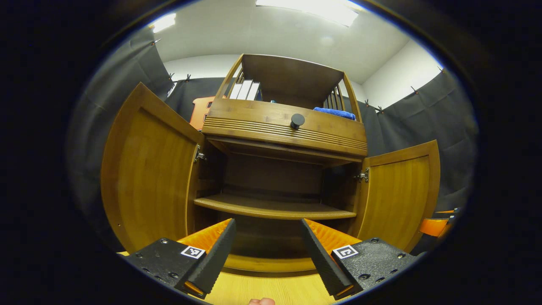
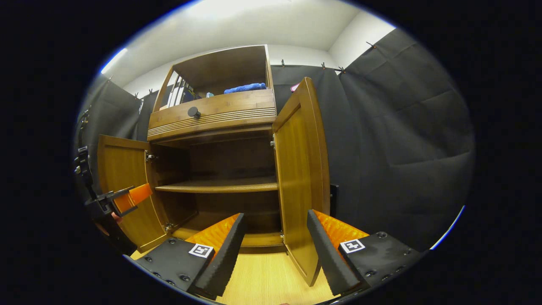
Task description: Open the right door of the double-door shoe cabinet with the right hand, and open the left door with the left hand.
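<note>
- Now the double-door shoe cabinet [image 1: 279, 127] stands with both doors swung out, its inner shelf [image 1: 273, 207] bare and in plain sight.
- Seen from the left gripper view, the left door [image 1: 148, 169] hangs wide to the left of the cabinet's opening and the right door [image 1: 398, 190] hangs wide to its right.
- Facing the opening, the left gripper [image 1: 267, 250] sits low in front of the cabinet, fingers spread wide with nothing between them.
- From the right gripper view, the right gripper [image 2: 275, 250] is also low in front of the cabinet, fingers wide apart; the lower edge of the right door [image 2: 302, 178] lies between them, touching neither as far as I can tell.
- Above the opening, the cabinet's drawer front carries a dark round knob [image 1: 297, 120].
- On top of the cabinet, a blue cloth [image 1: 335, 113] lies to the right and some books [image 1: 245, 90] stand to the left.
- Under the cabinet lies a pale wooden floor [image 2: 271, 279].
</note>
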{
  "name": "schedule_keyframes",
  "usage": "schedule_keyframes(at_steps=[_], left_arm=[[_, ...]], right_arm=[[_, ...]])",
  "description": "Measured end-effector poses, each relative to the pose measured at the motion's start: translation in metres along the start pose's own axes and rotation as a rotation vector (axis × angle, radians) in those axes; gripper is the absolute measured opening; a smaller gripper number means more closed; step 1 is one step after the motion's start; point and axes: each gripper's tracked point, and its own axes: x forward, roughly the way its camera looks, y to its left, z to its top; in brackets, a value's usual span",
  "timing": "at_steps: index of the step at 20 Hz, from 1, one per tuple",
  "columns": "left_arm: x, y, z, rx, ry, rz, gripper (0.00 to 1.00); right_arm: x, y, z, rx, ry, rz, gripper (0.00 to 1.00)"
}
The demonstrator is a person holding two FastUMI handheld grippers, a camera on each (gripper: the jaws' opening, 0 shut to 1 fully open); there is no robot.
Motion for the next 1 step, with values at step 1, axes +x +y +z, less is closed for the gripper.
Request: schedule_keyframes(at_steps=[1], left_arm=[[0.0005, -0.0003, -0.0003, 0.008, -0.002, -0.002, 0.95]], right_arm=[[-0.0001, -0.0004, -0.0006, 0.0, 0.002, -0.001, 0.93]])
